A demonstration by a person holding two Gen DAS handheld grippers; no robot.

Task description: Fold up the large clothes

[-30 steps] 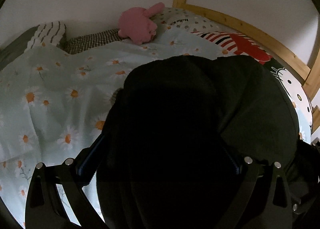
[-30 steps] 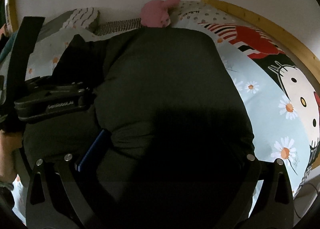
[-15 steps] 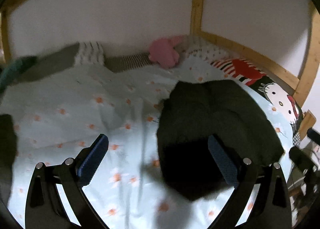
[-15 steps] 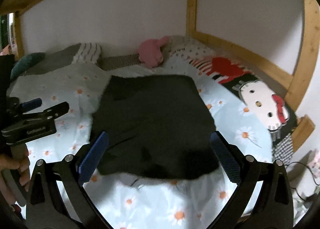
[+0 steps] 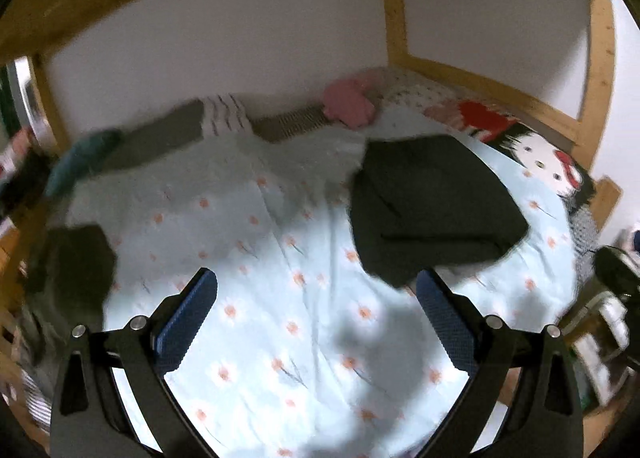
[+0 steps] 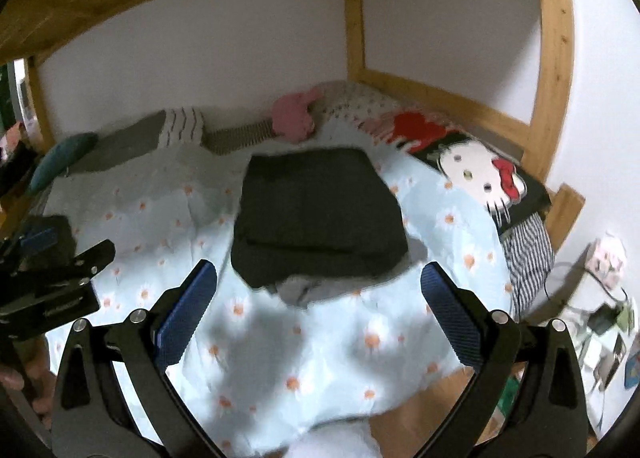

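Note:
A dark garment point(image 5: 432, 198) point(image 6: 320, 214) lies folded into a squarish pile on the daisy-print bedsheet point(image 5: 280, 298) point(image 6: 280, 338), towards the right half of the bed. My left gripper point(image 5: 316, 298) hangs open above the sheet, well short of the pile and to its left. Open too, my right gripper point(image 6: 318, 294) sits back near the bed's front edge with the pile straight ahead of it. Neither holds anything. In the right wrist view the left gripper point(image 6: 52, 278) shows at the left edge, held by a hand.
A second dark garment point(image 5: 72, 262) lies at the bed's left side. Along the back wall sit a pink plush toy point(image 5: 348, 106), striped pillows point(image 5: 224, 118) and a teal cushion point(image 6: 60, 162). A cartoon-cat cushion point(image 6: 480, 174) lies right. Wooden bed frame point(image 6: 552, 58) surrounds it.
Both grippers were pressed close over the dark garment a second ago; both have drawn back and up from it, leaving it folded on the sheet, and their fingers now stand wide apart.

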